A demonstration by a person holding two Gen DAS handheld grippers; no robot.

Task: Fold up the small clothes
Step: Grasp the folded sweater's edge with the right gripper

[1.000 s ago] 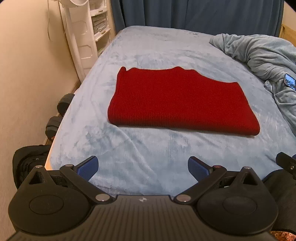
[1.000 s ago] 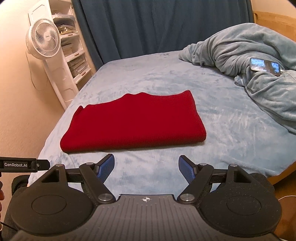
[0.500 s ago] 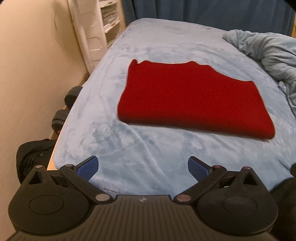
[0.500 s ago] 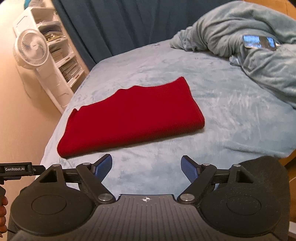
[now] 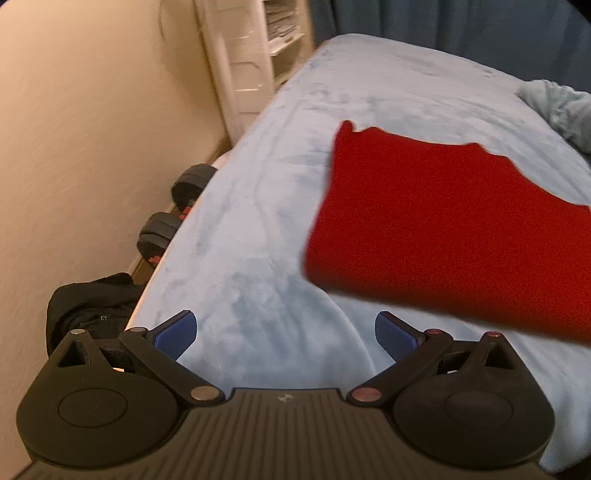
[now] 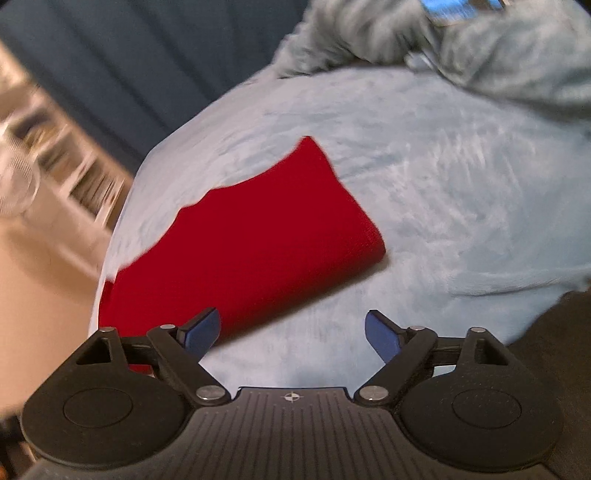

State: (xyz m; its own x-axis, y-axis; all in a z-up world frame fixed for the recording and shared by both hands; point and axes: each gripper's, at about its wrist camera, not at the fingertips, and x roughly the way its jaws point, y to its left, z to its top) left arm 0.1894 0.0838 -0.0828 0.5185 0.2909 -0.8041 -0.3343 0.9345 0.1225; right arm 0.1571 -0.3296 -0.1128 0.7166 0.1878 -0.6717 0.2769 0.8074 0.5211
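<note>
**Tongs over the bed, garment flat**

While both tongs hang above it, the bed fills each view, covered in pale blue fleece. A grey-blue blanket is heaped at 1 o'clock in the right view, with a phone on top, blurred. The red garment lies folded flat on the bed, at 2 o'clock in the left view and at 11 o'clock in the right. A white shelf unit stands at 11 o'clock in the left view, a black bag on the floor at 8 o'clock, dumbbells beyond it. The left tongs stand wide, nothing between the pads. The right tongs are opening, gripping nothing, the left pad over the garment's near edge.
</note>
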